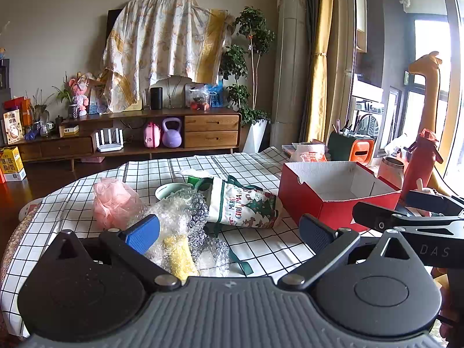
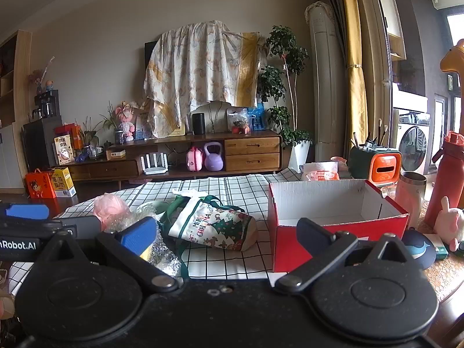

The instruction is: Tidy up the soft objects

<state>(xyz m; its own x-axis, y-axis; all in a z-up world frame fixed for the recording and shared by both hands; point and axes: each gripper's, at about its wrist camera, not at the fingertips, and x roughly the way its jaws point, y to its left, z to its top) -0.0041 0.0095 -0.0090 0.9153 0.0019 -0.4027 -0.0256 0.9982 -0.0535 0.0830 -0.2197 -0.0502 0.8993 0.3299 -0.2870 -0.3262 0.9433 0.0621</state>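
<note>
A white Christmas drawstring bag [image 1: 246, 204] lies on its side on the checked tablecloth [image 1: 269, 246]. Left of it sit crumpled bubble wrap [image 1: 179, 211], a yellow soft piece [image 1: 179, 256] and a pink mesh puff [image 1: 114, 201]. An open, empty red box [image 1: 327, 200] stands to the right. My left gripper [image 1: 229, 233] is open and empty, low over the bubble wrap. My right gripper [image 2: 226, 236] is open and empty, in front of the bag [image 2: 214, 226] and the box [image 2: 333, 217]. The puff [image 2: 111, 207] shows behind the left gripper's arm.
A green-rimmed bowl [image 1: 171, 190] sits behind the bubble wrap. Right of the box stand a red bottle [image 2: 443, 179], a white cup [image 2: 410, 194], a pink plush rabbit [image 2: 449, 221] and an orange-green holder [image 2: 374, 163]. A wooden TV cabinet [image 2: 203, 156] lines the far wall.
</note>
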